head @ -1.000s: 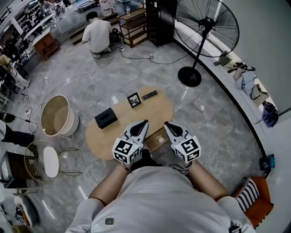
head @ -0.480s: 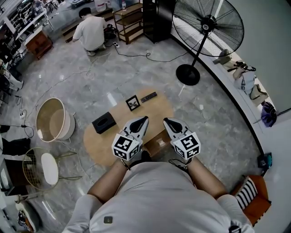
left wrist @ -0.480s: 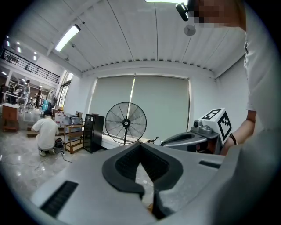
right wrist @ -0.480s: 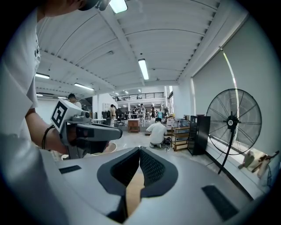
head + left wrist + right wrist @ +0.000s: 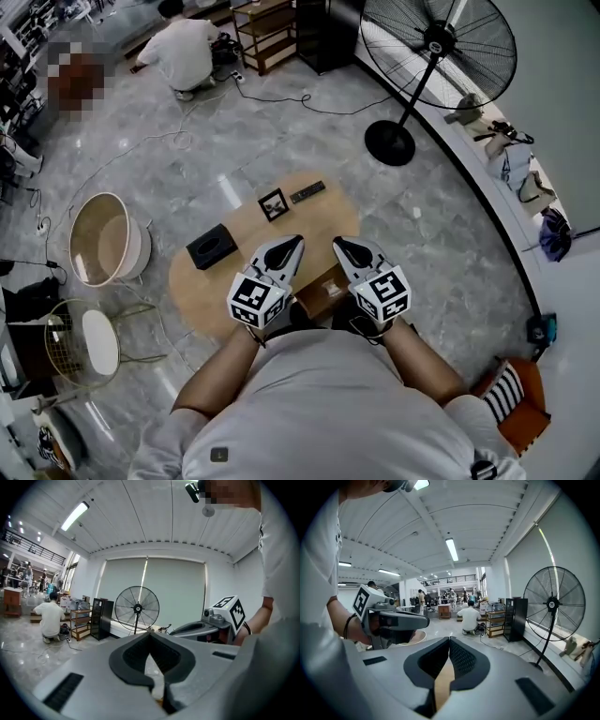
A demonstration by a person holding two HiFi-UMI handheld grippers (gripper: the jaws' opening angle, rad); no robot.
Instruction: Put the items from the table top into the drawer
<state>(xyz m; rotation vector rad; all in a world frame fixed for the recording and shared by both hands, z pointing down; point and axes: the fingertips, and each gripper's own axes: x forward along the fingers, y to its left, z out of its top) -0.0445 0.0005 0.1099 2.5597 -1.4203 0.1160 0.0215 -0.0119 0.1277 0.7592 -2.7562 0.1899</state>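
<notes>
- The black tissue box [image 5: 213, 248] lay on the oval wooden desk [image 5: 202, 291], close to its left edge.
- A small dark picture frame [image 5: 274, 203] stood near the middle of the desk's far edge, well apart from the box.
- A slim black remote control [image 5: 307, 193] lay just beside the frame, to its right and closer to the far edge.
- The brown drawer [image 5: 323, 289] stuck out from the desk's near edge. Only a part of it showed between the two grippers, and what it held could not be told.
- The left gripper [image 5: 297, 241] was held above the near edge of the desk, left of the drawer and pointing toward the frame. In its own view the dark fingers [image 5: 136, 654] met at the tips with nothing between them.
- The right gripper [image 5: 337, 243] was held beside it, right of the drawer and pointing the same way. Its fingers [image 5: 464, 660] were also together and empty.
- Neither gripper touched any of the three items.
- The person's forearms and pale shirt filled the bottom of the head view.
- A round cream tub [image 5: 103, 239] stood on the grey marble floor off the desk's left edge, with a wire stool [image 5: 94, 342] nearer the person.
- A large standing fan [image 5: 436, 47] rose beyond the desk's far right.
- Another person [image 5: 183, 52] crouched on the floor far beyond the desk, next to a wooden shelf unit [image 5: 272, 33].
</notes>
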